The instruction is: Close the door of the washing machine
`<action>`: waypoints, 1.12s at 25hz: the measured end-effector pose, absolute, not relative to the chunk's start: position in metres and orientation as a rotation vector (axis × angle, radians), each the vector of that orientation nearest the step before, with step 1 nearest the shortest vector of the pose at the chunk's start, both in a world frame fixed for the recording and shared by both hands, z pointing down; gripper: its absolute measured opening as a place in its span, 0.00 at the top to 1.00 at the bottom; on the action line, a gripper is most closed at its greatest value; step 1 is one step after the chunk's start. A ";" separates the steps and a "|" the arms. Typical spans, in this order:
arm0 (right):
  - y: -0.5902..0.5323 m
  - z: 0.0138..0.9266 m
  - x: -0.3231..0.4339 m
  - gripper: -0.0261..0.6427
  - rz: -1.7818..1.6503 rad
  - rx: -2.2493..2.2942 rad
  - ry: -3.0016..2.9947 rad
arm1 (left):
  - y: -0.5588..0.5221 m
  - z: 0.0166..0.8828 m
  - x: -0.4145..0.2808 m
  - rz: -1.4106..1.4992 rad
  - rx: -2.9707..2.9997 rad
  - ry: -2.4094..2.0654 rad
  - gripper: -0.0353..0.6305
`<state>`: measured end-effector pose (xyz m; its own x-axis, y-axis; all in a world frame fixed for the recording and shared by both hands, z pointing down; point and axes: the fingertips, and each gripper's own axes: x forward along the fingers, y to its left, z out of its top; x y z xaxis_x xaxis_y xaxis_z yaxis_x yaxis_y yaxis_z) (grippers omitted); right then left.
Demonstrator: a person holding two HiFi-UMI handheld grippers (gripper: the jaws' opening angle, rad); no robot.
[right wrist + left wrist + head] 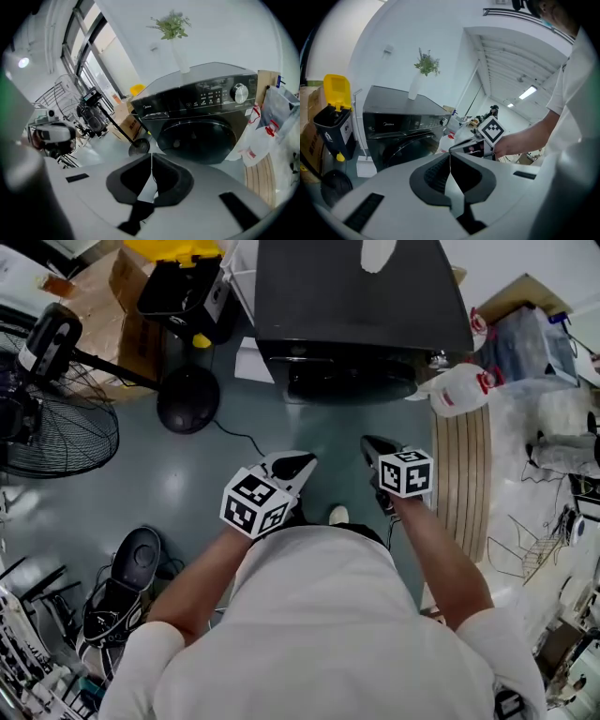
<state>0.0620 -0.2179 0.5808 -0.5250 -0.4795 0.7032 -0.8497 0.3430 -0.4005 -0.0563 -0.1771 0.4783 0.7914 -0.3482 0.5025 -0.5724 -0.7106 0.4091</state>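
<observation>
Already the dark round door [197,138] sits shut, left gripper [450,157] and right gripper [152,157] clenched empty.

Fan [54,427], yellow bin [178,292], perhaps detergent jug [457,390]

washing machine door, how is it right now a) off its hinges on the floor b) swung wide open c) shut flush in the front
c: in the right gripper view the round door sits flush in the front of the washing machine.

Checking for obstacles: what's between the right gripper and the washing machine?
Just bare floor, per the head view, from the right gripper to the washing machine.
</observation>
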 end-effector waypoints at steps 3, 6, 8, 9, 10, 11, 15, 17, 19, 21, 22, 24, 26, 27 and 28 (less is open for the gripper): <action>-0.194 0.564 0.075 0.94 1.002 1.125 -2.171 | -0.165 0.472 -0.046 0.520 2.413 -0.710 0.92; -0.171 0.550 0.090 0.94 0.959 1.088 -2.195 | -0.154 0.465 -0.035 0.507 2.403 -0.741 0.92; -0.153 0.542 0.101 0.94 0.930 1.059 -2.204 | -0.143 0.461 -0.028 0.502 2.400 -0.760 0.92; -0.144 0.539 0.106 0.94 0.917 1.045 -2.208 | -0.137 0.459 -0.025 0.501 2.400 -0.770 0.92; -0.135 0.536 0.110 0.94 0.905 1.034 -2.211 | -0.131 0.458 -0.023 0.501 2.399 -0.781 0.92; -0.125 0.533 0.114 0.94 0.892 1.023 -2.214 | -0.124 0.456 -0.022 0.500 2.397 -0.793 0.92; -0.090 0.522 0.128 0.95 0.846 0.983 -2.238 | -0.095 0.451 -0.018 0.498 2.386 -0.837 0.92; -0.075 0.516 0.134 0.95 0.840 0.973 -2.253 | -0.081 0.451 -0.014 0.497 2.377 -0.851 0.92; -0.063 0.512 0.137 0.95 0.829 0.969 -2.265 | -0.068 0.451 -0.011 0.488 2.373 -0.857 0.92; -0.052 0.509 0.140 0.95 0.814 0.967 -2.276 | -0.055 0.452 -0.008 0.474 2.371 -0.859 0.92; -0.047 0.508 0.140 0.95 0.806 0.965 -2.281 | -0.049 0.453 -0.007 0.474 2.369 -0.861 0.92; -0.037 0.505 0.142 0.95 0.791 0.960 -2.289 | -0.038 0.455 -0.004 0.483 2.365 -0.864 0.92; -0.027 0.503 0.145 0.95 0.782 0.956 -2.296 | -0.029 0.456 -0.001 0.489 2.366 -0.865 0.92; -0.024 0.503 0.146 0.95 0.781 0.956 -2.299 | -0.025 0.456 0.001 0.489 2.368 -0.866 0.92; -0.021 0.502 0.147 0.95 0.781 0.957 -2.301 | -0.023 0.456 0.003 0.488 2.371 -0.867 0.92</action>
<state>0.1469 -0.0206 0.5022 -0.6126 -0.4503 0.6496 -0.7527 0.5831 -0.3057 0.0029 -0.0230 0.4561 0.7243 -0.4704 0.5040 -0.6750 -0.6325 0.3797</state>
